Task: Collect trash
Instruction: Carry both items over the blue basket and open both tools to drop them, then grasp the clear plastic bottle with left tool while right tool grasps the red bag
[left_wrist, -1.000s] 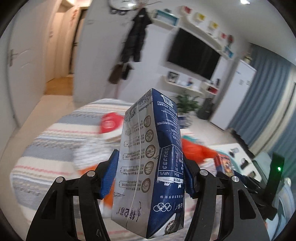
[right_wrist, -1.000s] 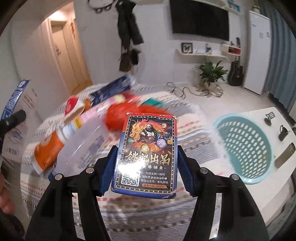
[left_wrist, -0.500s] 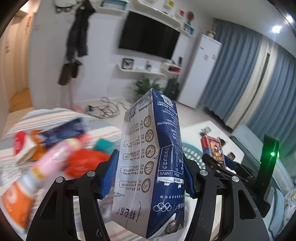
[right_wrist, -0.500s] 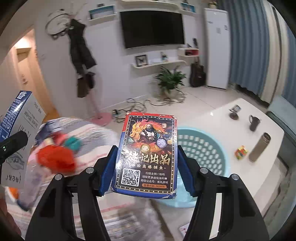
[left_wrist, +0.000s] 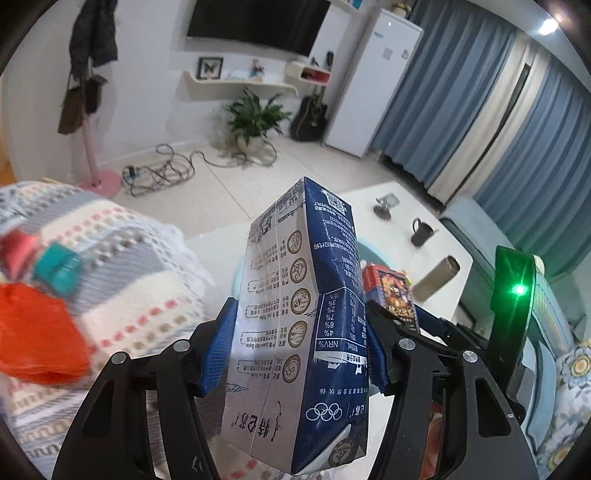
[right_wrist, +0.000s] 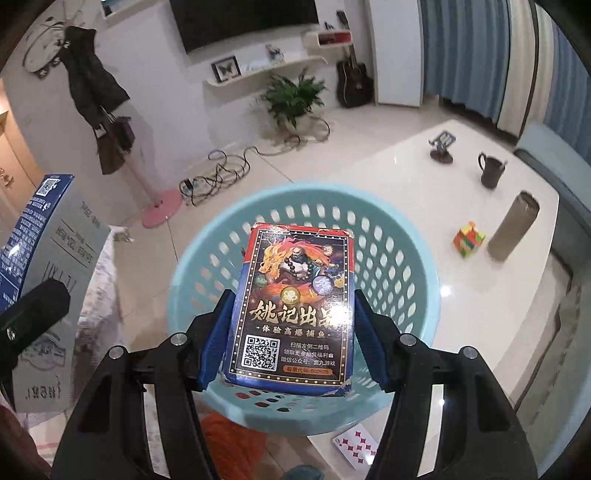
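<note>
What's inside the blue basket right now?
In the right wrist view, the blue basket shows only bare perforated walls. The card box, clamped in the right gripper, covers its floor, so anything lying there is hidden.

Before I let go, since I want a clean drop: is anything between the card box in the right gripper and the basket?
Nothing visible: the red-and-blue card box sits clamped in the right gripper directly over the light-blue perforated plastic basket, whose opening looks clear.
</note>
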